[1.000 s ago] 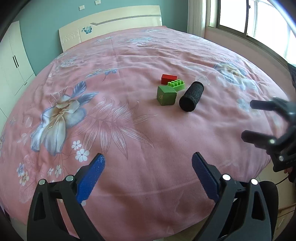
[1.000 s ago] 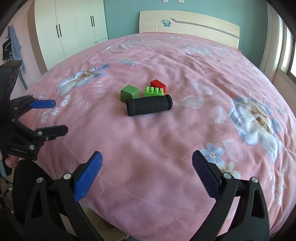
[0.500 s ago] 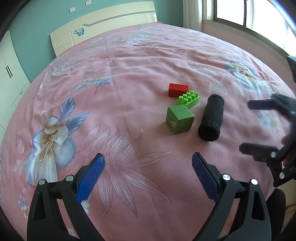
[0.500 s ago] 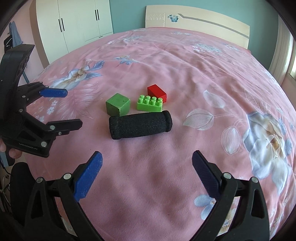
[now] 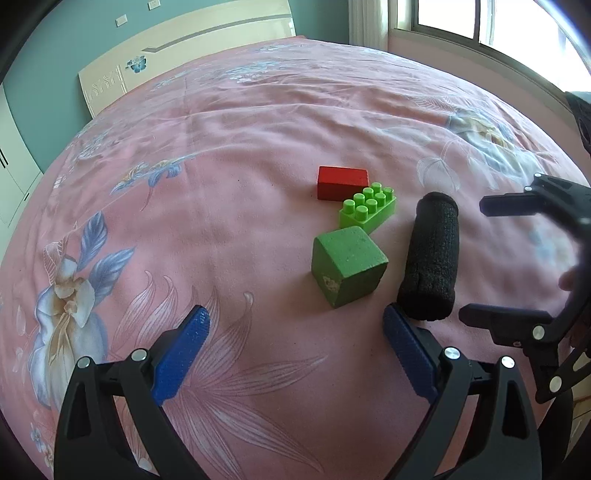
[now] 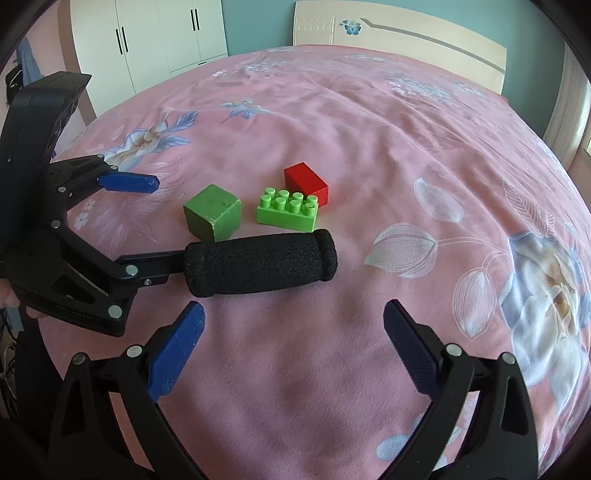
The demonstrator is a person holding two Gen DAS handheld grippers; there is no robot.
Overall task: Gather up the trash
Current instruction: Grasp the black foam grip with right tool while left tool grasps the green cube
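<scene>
A black foam cylinder lies on the pink bed, also in the left wrist view. Behind it sit a green cube, a light green studded brick and a red block. They show in the left wrist view too: cube, brick, red block. My left gripper is open and empty, just short of the cube and cylinder. My right gripper is open and empty, just short of the cylinder. Each gripper shows in the other's view: the right, the left.
The pink floral bedspread covers the whole bed. A cream headboard and white wardrobe stand at the far side. A window is to the right in the left wrist view.
Both grippers have moved forward toward the cluster of objects, which now look larger and closer. Both stay open. The objects have not moved.
</scene>
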